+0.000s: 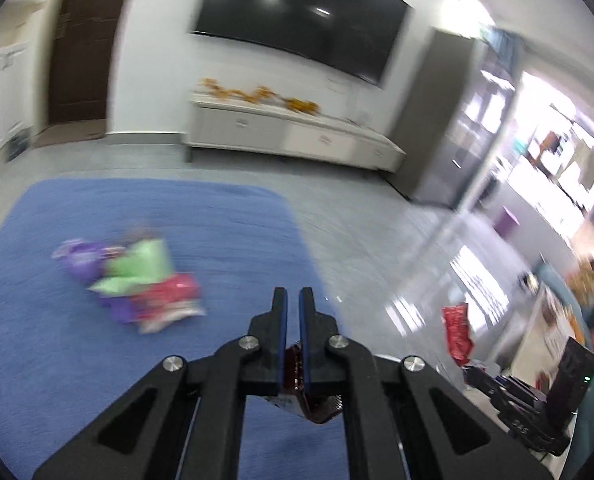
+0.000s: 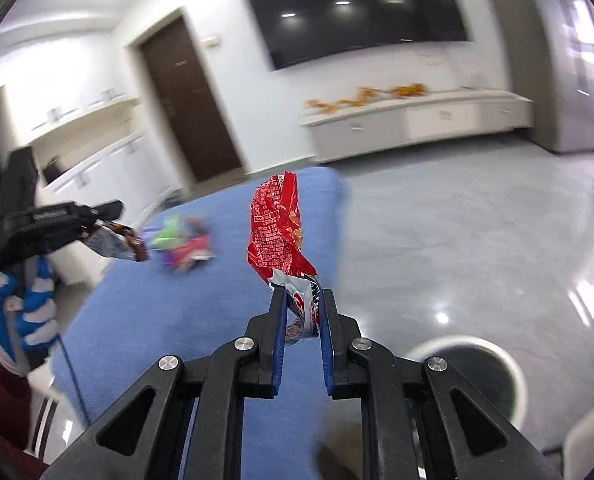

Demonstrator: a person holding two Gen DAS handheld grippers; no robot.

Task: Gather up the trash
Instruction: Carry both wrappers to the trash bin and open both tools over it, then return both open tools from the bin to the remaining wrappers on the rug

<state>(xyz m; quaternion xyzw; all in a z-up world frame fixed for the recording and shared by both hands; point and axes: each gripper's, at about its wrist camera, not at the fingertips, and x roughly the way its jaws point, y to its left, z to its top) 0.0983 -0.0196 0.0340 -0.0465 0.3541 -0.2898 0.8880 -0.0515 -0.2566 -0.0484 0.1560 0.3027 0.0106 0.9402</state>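
Observation:
My left gripper (image 1: 293, 300) is shut on a dark brown wrapper (image 1: 305, 402) that hangs below its fingers, held above the blue rug (image 1: 77, 360). The left gripper also shows in the right wrist view (image 2: 109, 210) with the brown wrapper (image 2: 117, 244). My right gripper (image 2: 302, 300) is shut on a red snack bag (image 2: 279, 228) that stands up above its fingers; the red bag also shows in the left wrist view (image 1: 457, 334). A blurred pile of purple, green and red wrappers (image 1: 133, 280) lies on the rug, also seen in the right wrist view (image 2: 183, 242).
A round bin with a white rim (image 2: 493, 354) stands on the grey floor at the lower right. A white low cabinet (image 1: 289, 136) stands under a wall TV (image 1: 301, 12). A dark door (image 2: 189, 100) and white cupboards (image 2: 109, 172) are at left.

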